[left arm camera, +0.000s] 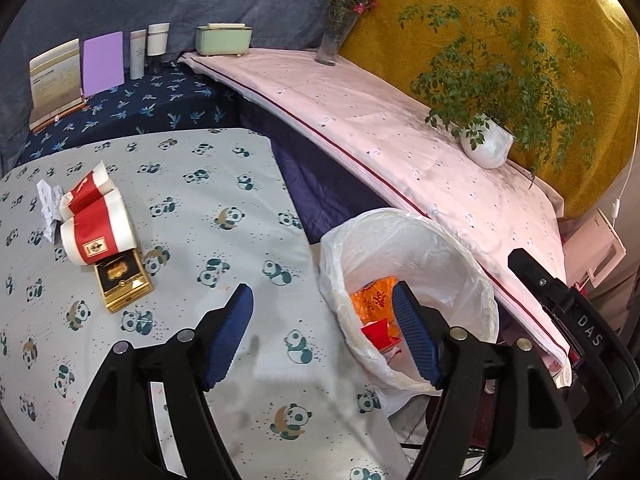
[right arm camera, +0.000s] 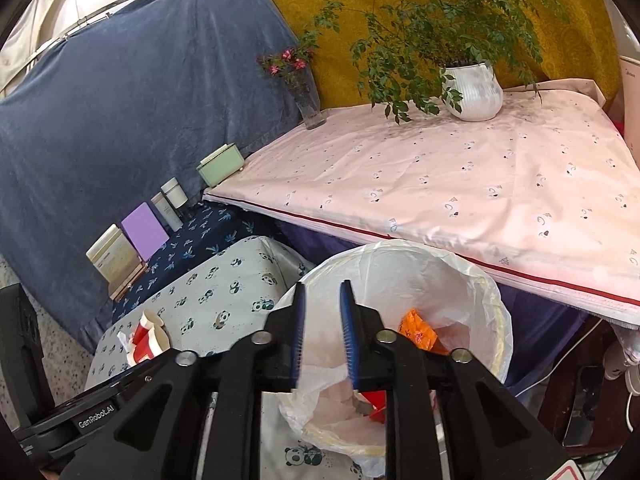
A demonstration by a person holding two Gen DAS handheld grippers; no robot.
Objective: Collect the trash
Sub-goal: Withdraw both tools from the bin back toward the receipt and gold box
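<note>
crumpled paper (left arm camera: 48,208), two red-white cups (left arm camera: 96,220), gold box (left arm camera: 122,282) grouped at left on table (left arm camera: 224,184). left gripper (left arm camera: 322,332) wide, empty, above table edge. lined bin (left arm camera: 408,292) holds orange and red scraps. right gripper (right arm camera: 323,336) narrow, empty, over bin.

I see a mustard-yellow drape (right arm camera: 560,20) behind the pink-sheeted table (right arm camera: 440,184), a grey-blue curtain (right arm camera: 140,100) to its left

Panda-print table (left arm camera: 208,200), left and centre of frame: two red-and-white paper cups (left arm camera: 94,220) on their sides, crumpled paper (left arm camera: 48,204), gold box (left arm camera: 122,282), clustered at left.
</note>
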